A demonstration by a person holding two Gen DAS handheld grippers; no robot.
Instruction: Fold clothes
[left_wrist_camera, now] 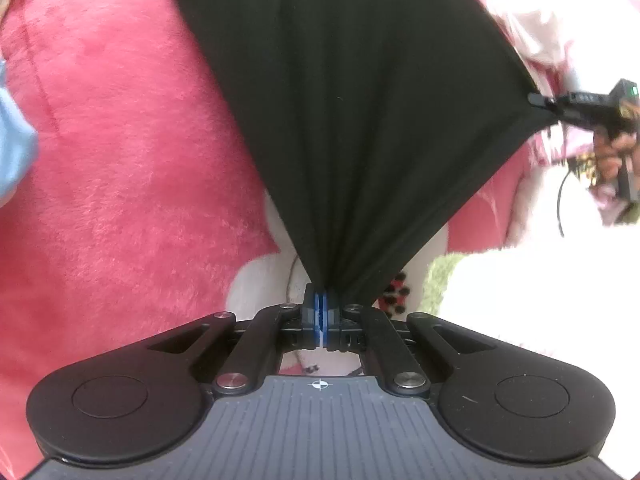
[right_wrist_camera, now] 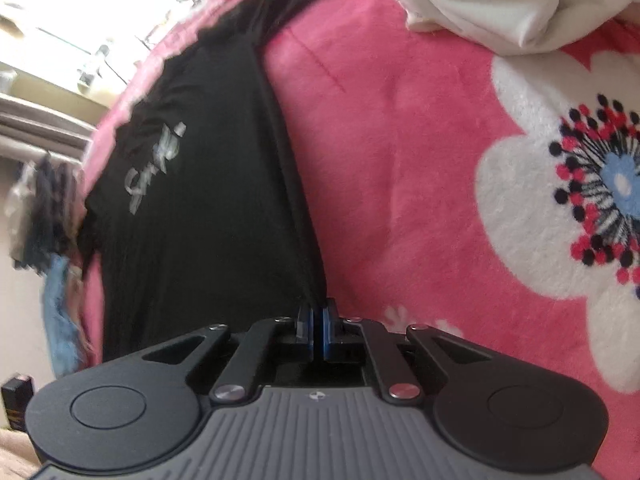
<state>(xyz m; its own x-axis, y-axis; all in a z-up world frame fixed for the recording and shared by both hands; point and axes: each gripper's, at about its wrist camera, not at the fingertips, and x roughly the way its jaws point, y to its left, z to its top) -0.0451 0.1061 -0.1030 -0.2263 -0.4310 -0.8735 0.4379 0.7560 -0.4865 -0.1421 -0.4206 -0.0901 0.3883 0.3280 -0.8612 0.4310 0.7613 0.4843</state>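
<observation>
A black T-shirt is stretched taut above a pink fleece blanket. My left gripper is shut on one bunched corner of its hem. Held by a hand at the far right of the left wrist view, my right gripper pinches the other corner. In the right wrist view the black T-shirt shows a silver script print, and my right gripper is shut on its edge. The shirt's far end with a sleeve lies on the blanket.
A white garment lies crumpled at the blanket's far right. The blanket carries a large white flower pattern. Light blue cloth sits at the left edge. Dark clothes and a bright window are beyond the bed.
</observation>
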